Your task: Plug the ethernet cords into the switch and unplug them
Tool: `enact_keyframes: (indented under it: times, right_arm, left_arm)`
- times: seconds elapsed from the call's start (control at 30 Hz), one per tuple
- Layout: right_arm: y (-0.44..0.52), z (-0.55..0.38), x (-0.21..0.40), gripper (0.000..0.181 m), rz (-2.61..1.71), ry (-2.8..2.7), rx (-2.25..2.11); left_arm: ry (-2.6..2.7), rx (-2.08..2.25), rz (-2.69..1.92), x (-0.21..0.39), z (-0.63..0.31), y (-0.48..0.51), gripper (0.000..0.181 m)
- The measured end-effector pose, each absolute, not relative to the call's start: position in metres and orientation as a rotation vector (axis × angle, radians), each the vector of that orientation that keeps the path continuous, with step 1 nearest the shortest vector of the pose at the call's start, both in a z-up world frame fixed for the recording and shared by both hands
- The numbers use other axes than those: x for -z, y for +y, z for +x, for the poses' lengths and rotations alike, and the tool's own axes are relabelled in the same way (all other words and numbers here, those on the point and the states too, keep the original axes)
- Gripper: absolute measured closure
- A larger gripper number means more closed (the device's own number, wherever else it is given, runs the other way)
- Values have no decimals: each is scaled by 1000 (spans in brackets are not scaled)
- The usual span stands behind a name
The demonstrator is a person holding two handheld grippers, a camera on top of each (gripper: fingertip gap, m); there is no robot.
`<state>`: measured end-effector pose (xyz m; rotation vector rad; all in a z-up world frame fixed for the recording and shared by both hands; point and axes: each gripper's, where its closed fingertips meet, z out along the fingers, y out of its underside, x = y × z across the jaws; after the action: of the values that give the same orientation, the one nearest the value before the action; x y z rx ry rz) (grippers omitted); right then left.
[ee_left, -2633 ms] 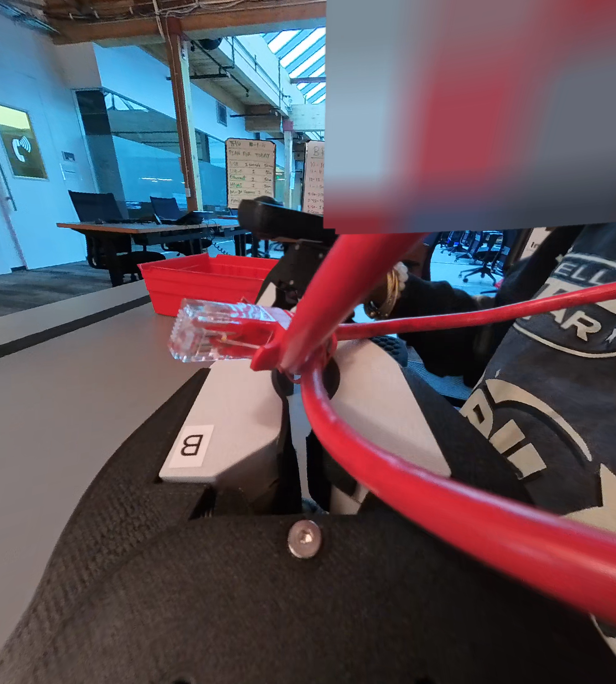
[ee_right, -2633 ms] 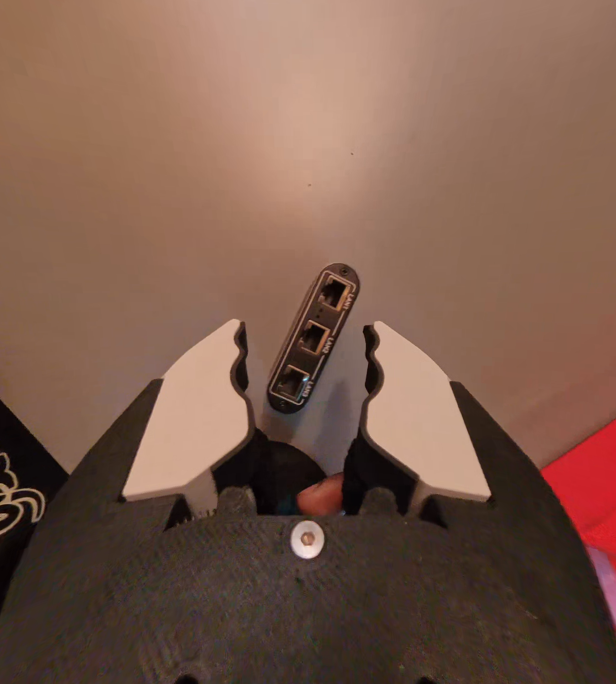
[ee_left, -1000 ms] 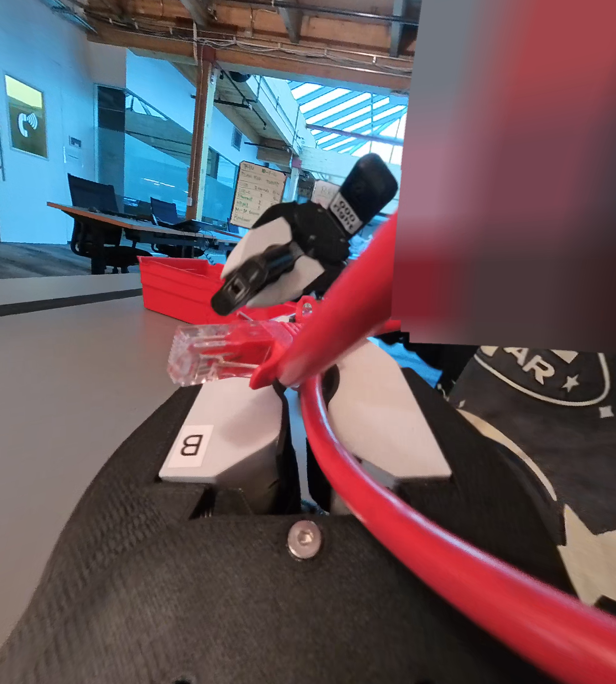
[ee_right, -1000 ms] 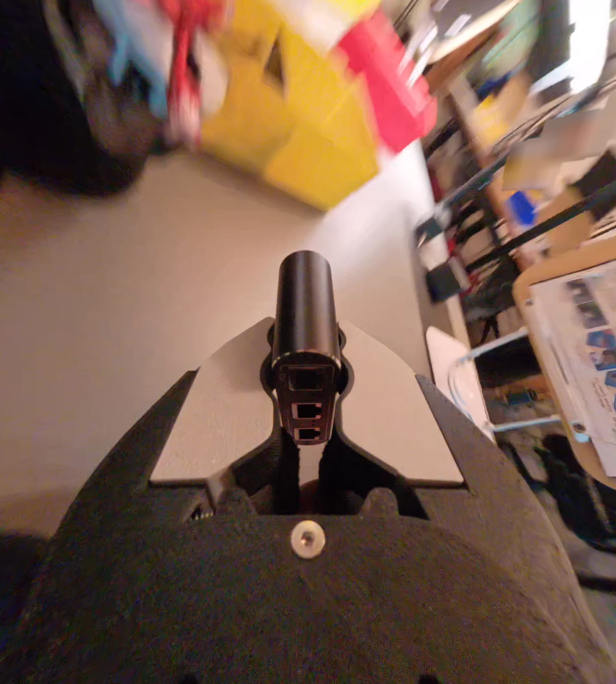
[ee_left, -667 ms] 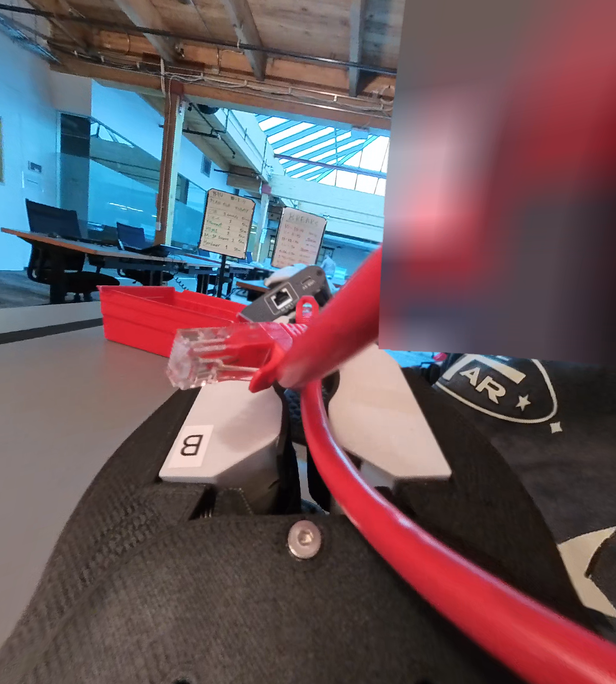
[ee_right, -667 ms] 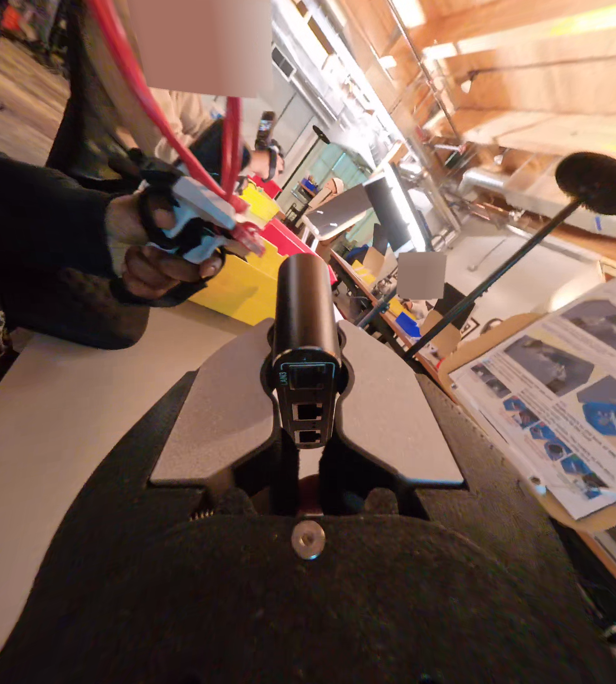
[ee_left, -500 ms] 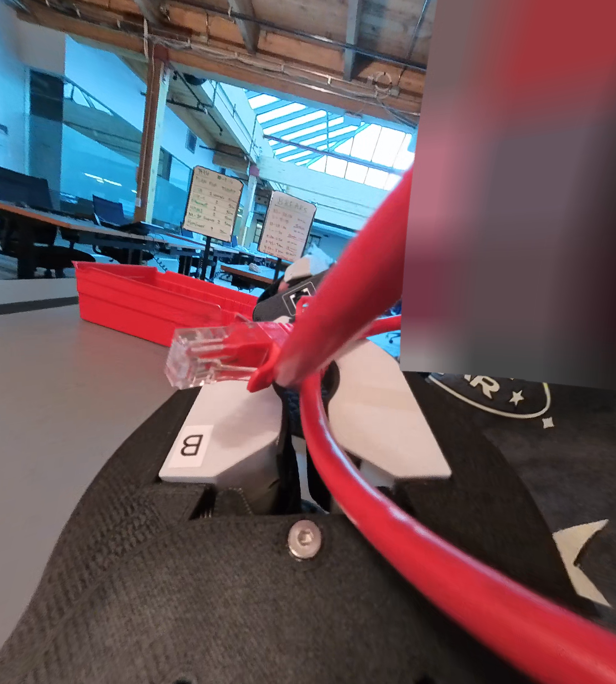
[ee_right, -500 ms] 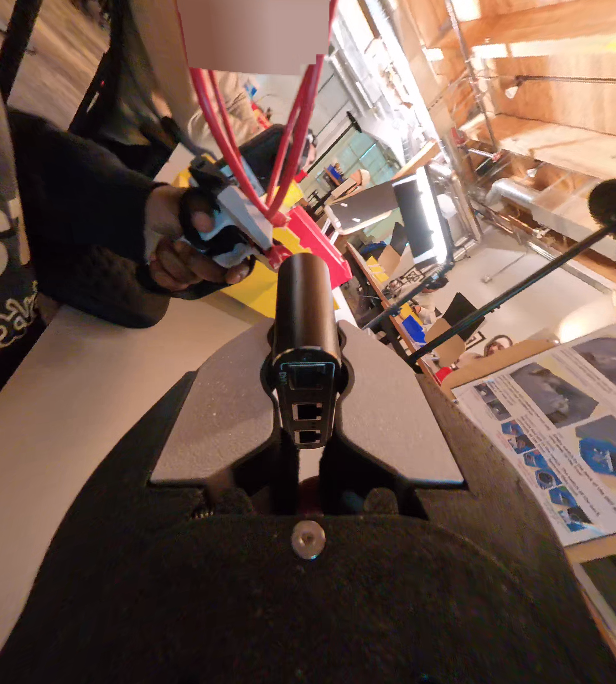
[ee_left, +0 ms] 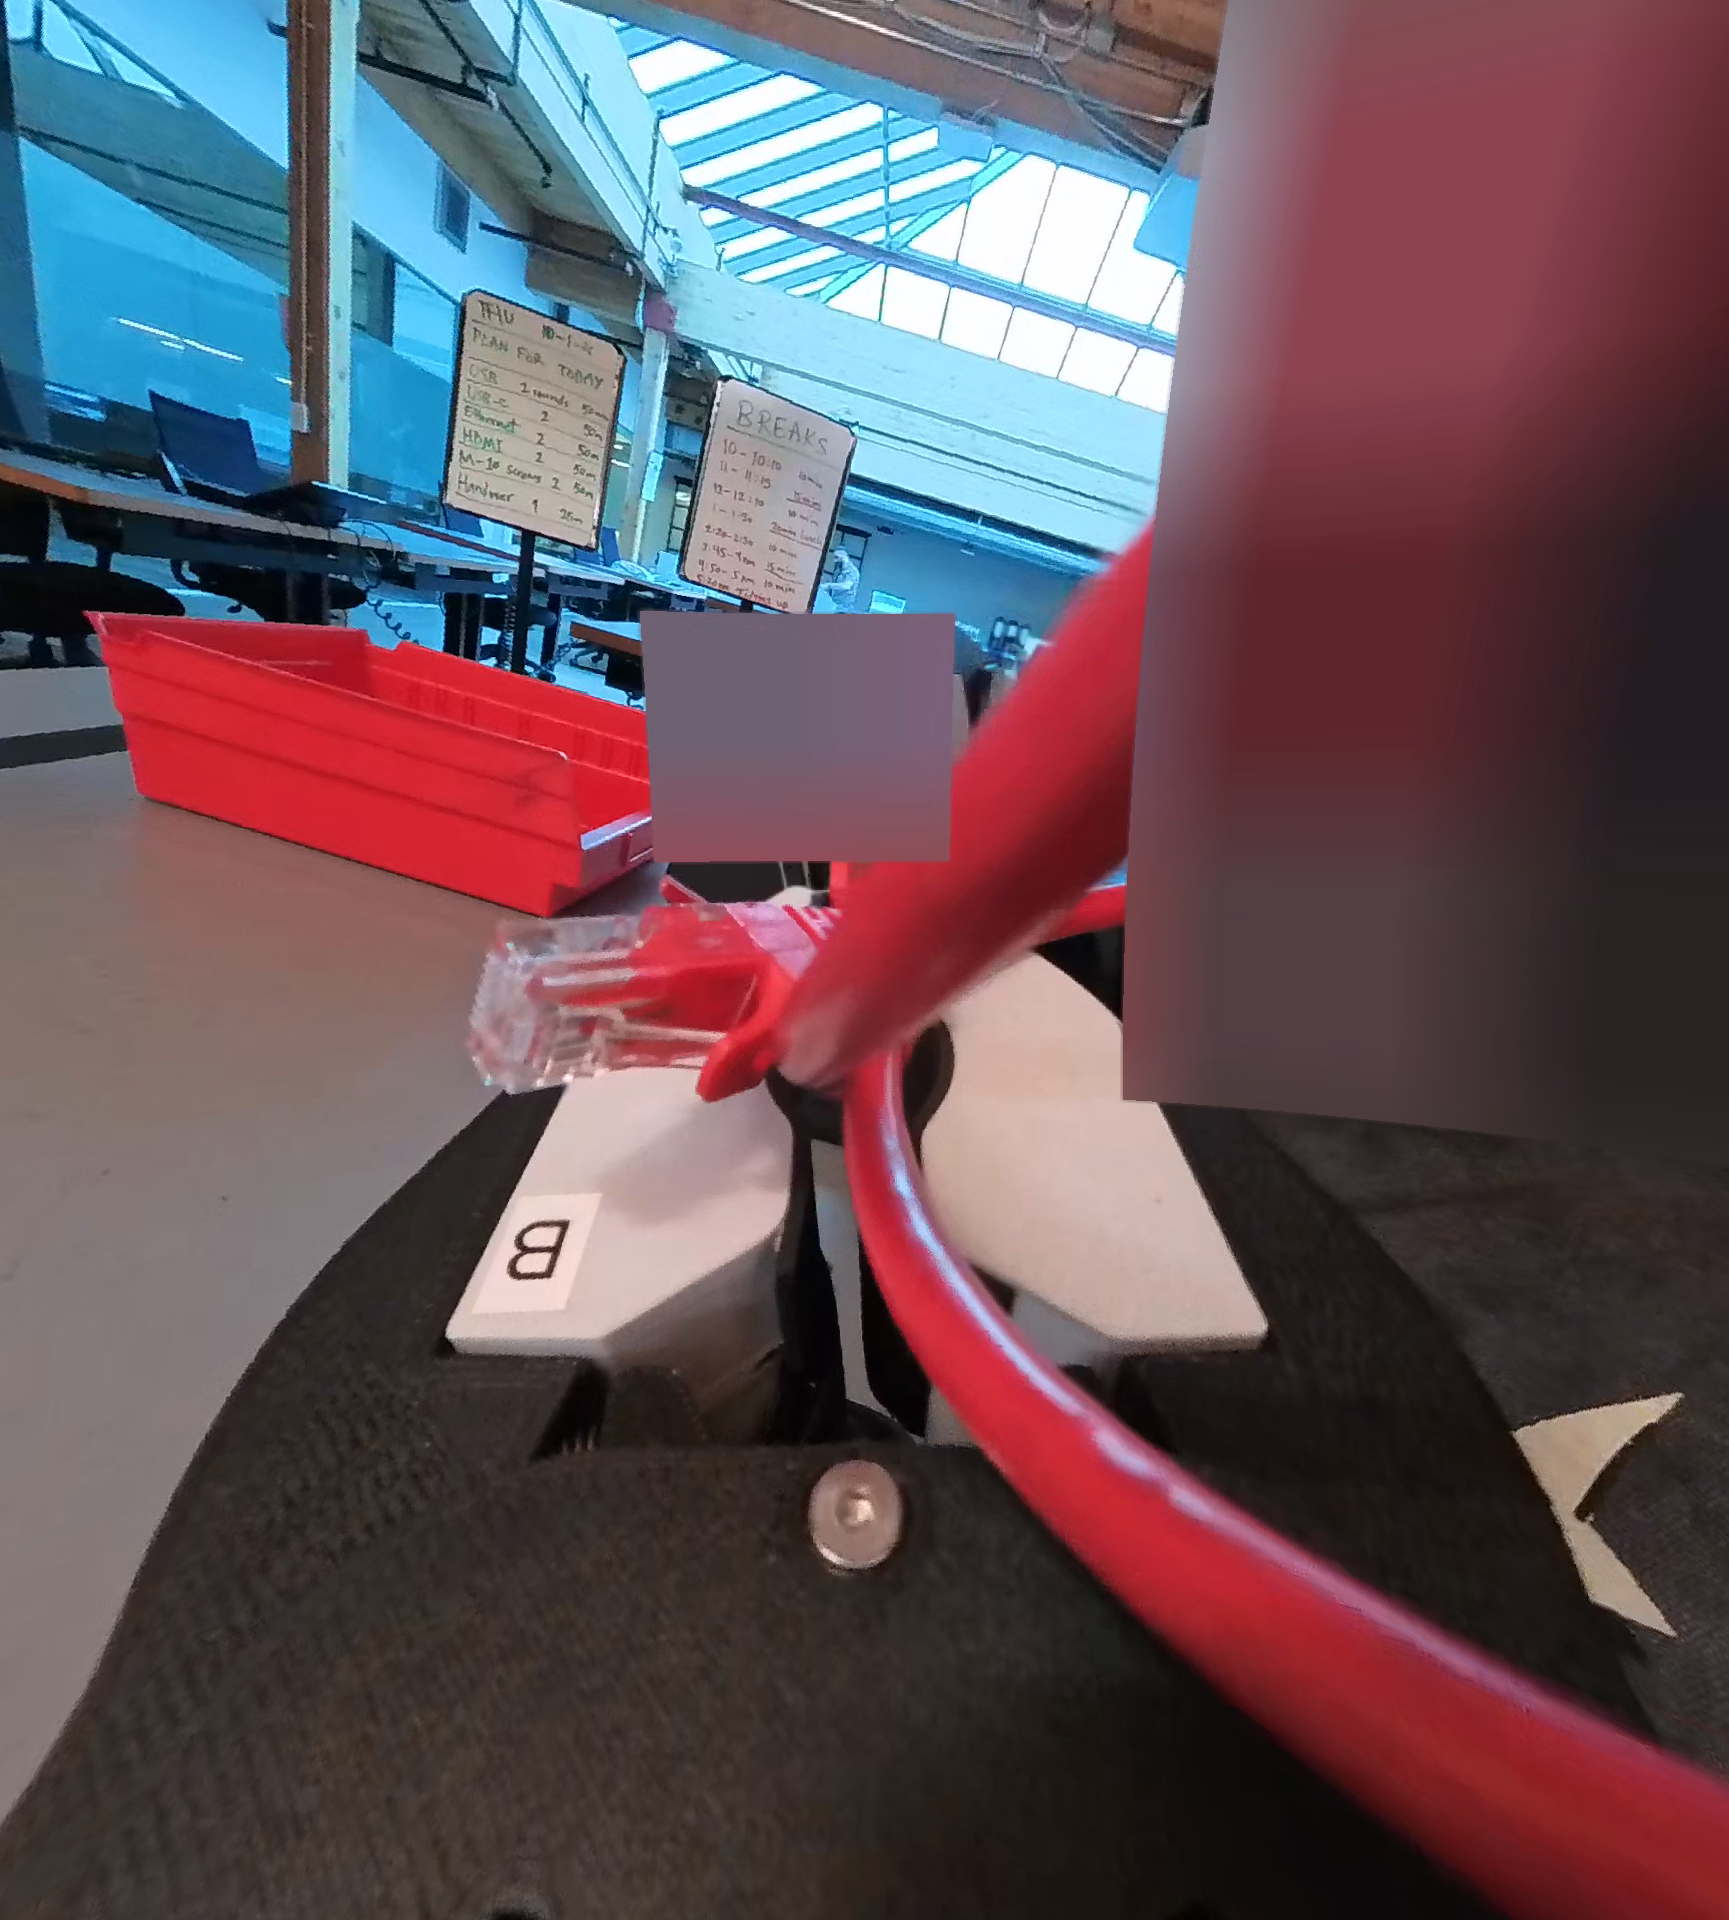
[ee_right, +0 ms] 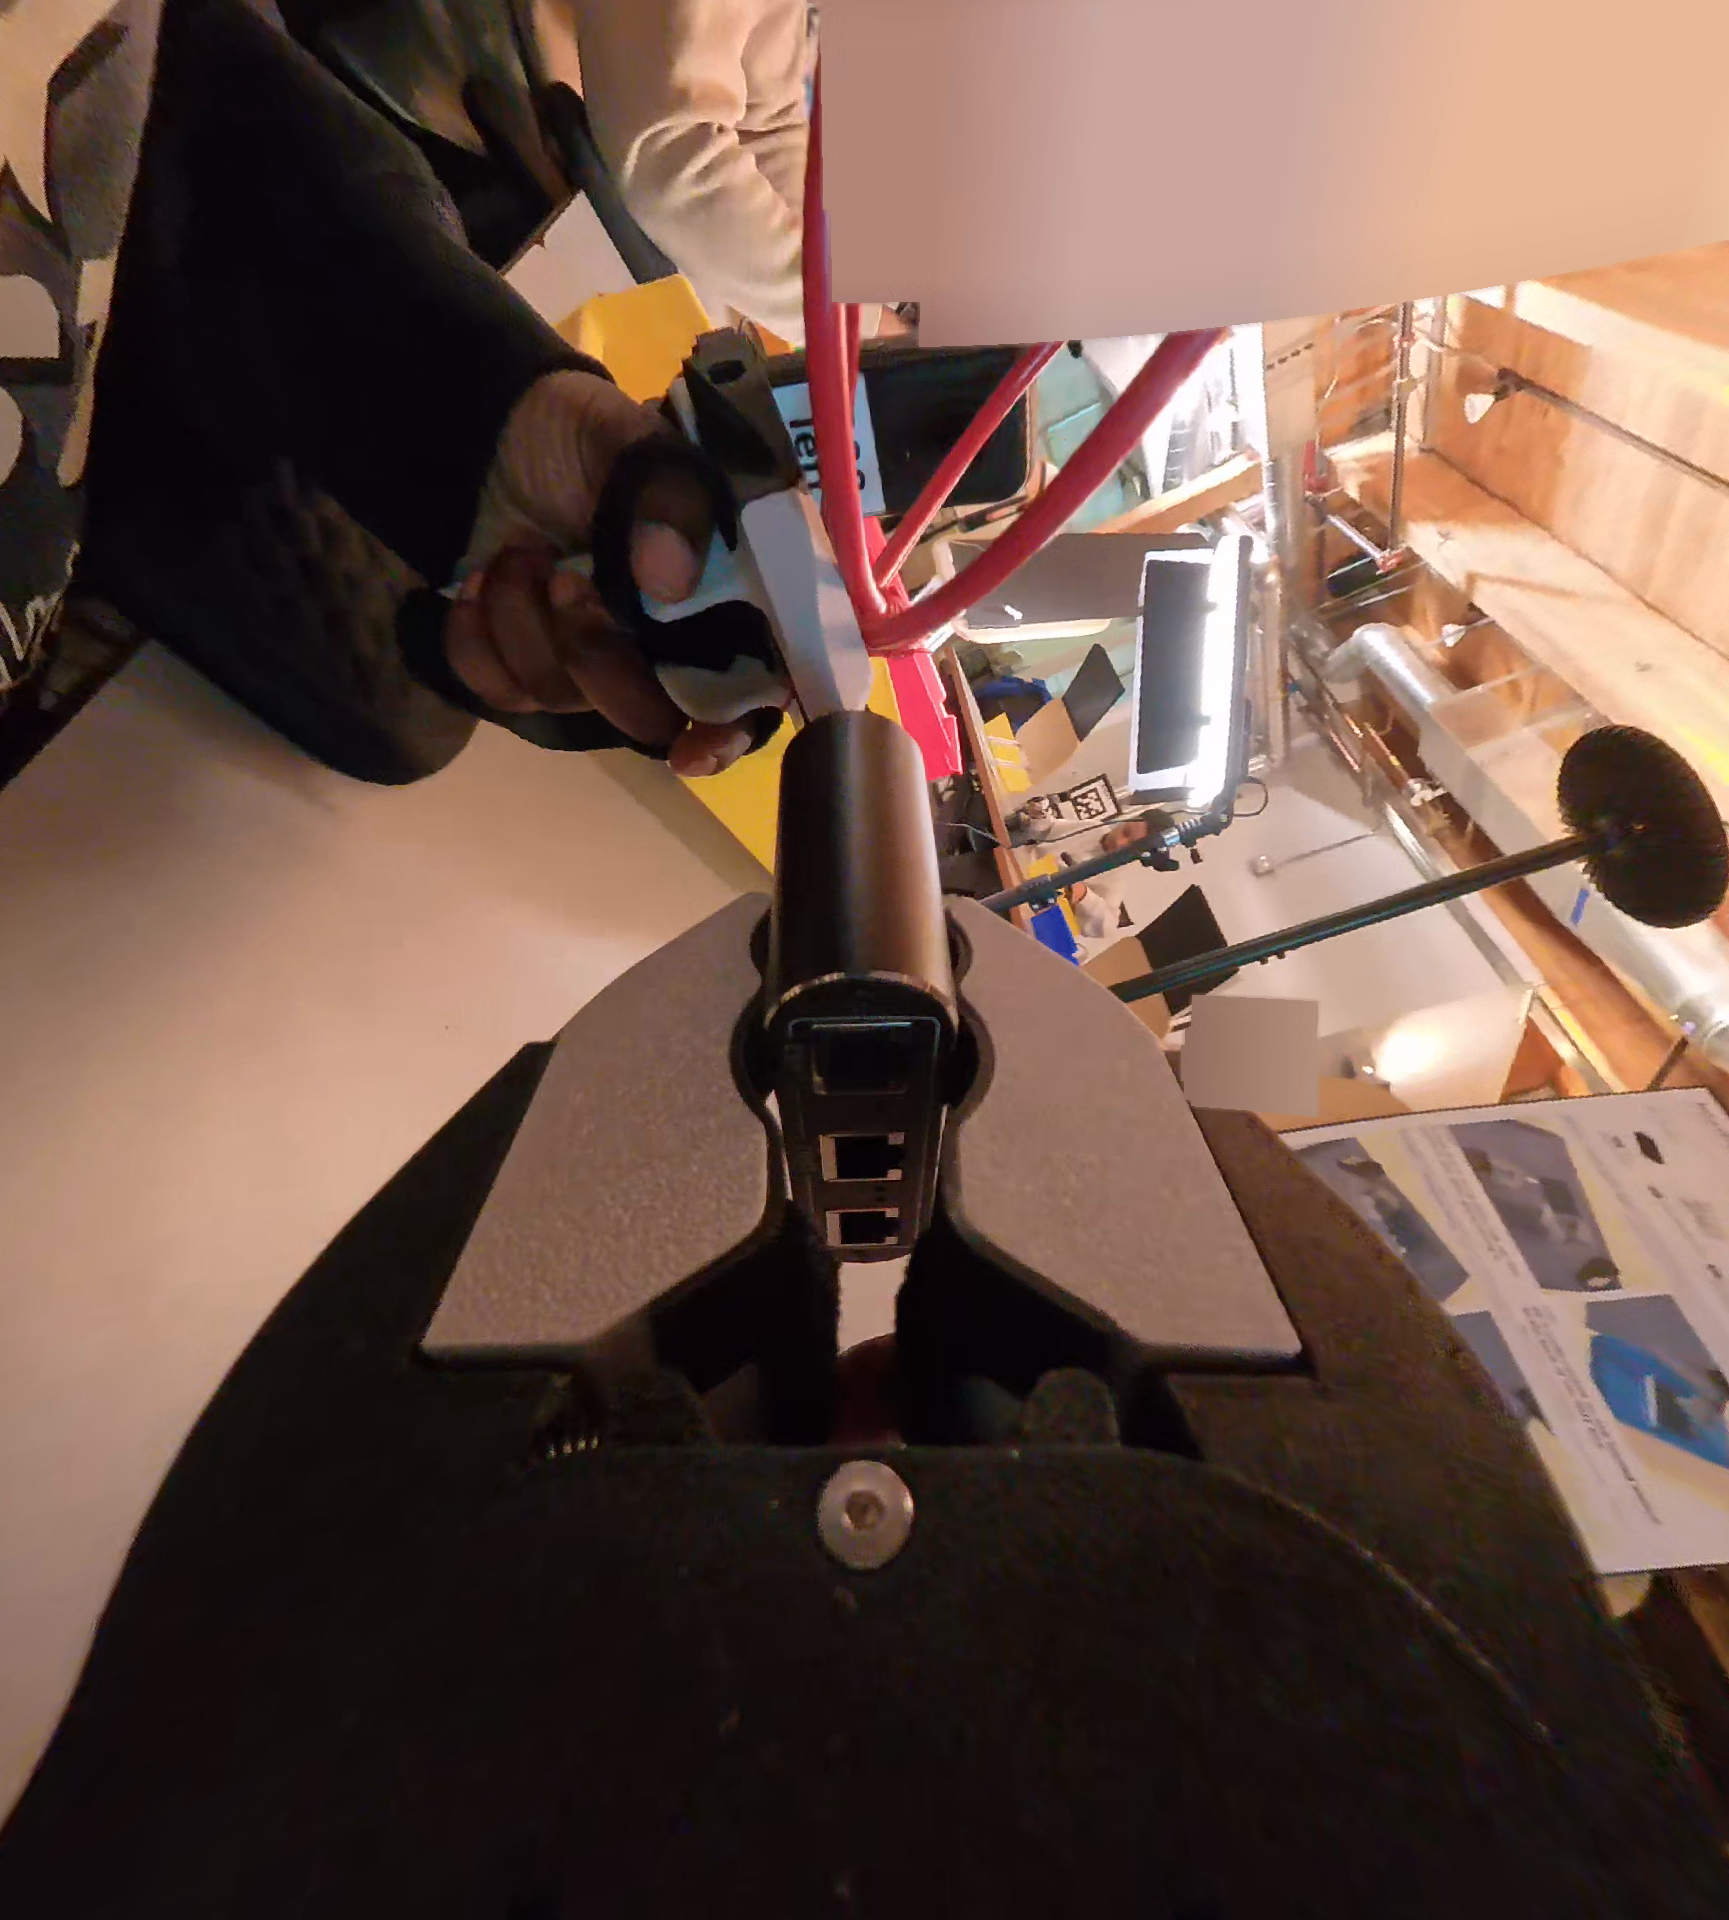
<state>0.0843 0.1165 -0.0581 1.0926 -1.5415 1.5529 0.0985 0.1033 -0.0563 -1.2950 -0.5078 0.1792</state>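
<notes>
My left gripper (ee_left: pixel 855 1081) is shut on a red ethernet cord (ee_left: pixel 1099 1455) just behind its clear plug (ee_left: pixel 569 1008). The plug sticks out to the left over the grey table (ee_left: pixel 112 1039), and the cord loops back over the gripper. My right gripper (ee_right: pixel 860 930) is shut on the black switch (ee_right: pixel 858 862) and holds it off the table, its three ports (ee_right: pixel 862 1132) facing the camera. In the right wrist view the left gripper (ee_right: pixel 803 613), held by a hand, sits just beyond the switch's far end with the red cord (ee_right: pixel 834 312) rising from it.
A red bin (ee_left: pixel 361 748) stands on the table beyond the plug. A yellow bin (ee_right: pixel 652 332) lies behind the hand. A printed sheet (ee_right: pixel 1566 1299) is at the right. Two whiteboards (ee_left: pixel 538 426) stand far off. My two grippers' fingertips are within a few centimetres of each other.
My right gripper has shut on the switch, lifted it off the table and turned it toward the left gripper, which is now close. The left gripper keeps its hold on the cord.
</notes>
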Motion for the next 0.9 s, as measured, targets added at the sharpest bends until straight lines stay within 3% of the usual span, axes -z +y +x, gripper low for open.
enact_keyframes:
  times: [0.47, 0.9]
  right_arm:
    - [117, 91, 58, 155, 1151, -1382, -1431]
    - [120, 112, 64, 155, 1231, -1363, -1585]
  left_arm:
    - [-488, -195, -1319, 60, 100, 105, 170]
    - [-494, -61, -1296, 68, 107, 113, 169]
